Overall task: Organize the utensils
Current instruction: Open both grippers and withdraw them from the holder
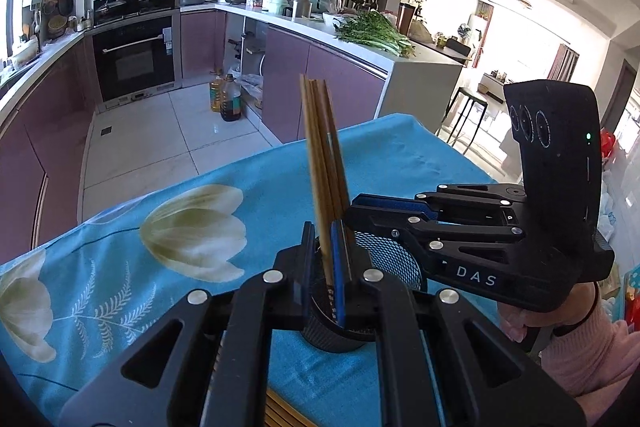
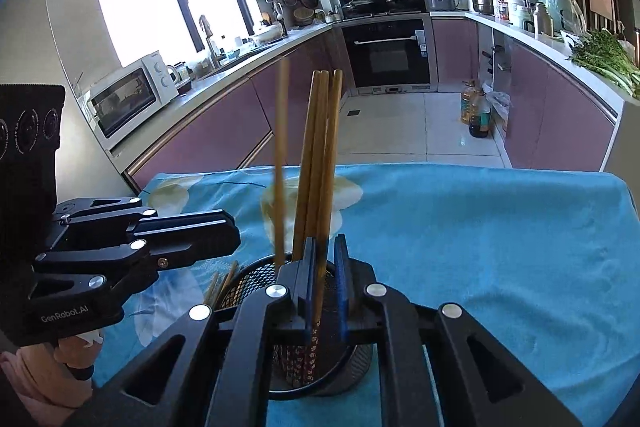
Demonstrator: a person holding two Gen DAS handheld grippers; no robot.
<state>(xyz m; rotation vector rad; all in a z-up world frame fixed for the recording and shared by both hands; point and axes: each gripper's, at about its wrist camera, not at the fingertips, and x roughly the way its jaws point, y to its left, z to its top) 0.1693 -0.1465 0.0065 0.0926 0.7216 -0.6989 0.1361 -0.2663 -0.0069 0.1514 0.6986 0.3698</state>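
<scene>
A black mesh utensil holder (image 2: 256, 277) stands on the blue flowered cloth (image 2: 460, 227); it also shows in the left wrist view (image 1: 394, 255). Several wooden chopsticks (image 2: 316, 163) stand upright in it. One blurred chopstick (image 2: 280, 163) is dropping into the holder beside them. My right gripper (image 2: 325, 279) sits over the holder, its jaws a little apart around the standing chopsticks (image 1: 326, 163). My left gripper (image 1: 323, 267) is just over the holder's rim with a blurred chopstick between its slightly parted jaws. More chopsticks (image 2: 218, 287) lie on the cloth beside the holder.
Loose chopsticks (image 1: 280, 411) lie under my left gripper at the near edge. The table ends at the far side of the cloth (image 1: 400, 123). Beyond are kitchen cabinets, an oven (image 2: 390, 55) and oil bottles (image 1: 226, 99) on the floor.
</scene>
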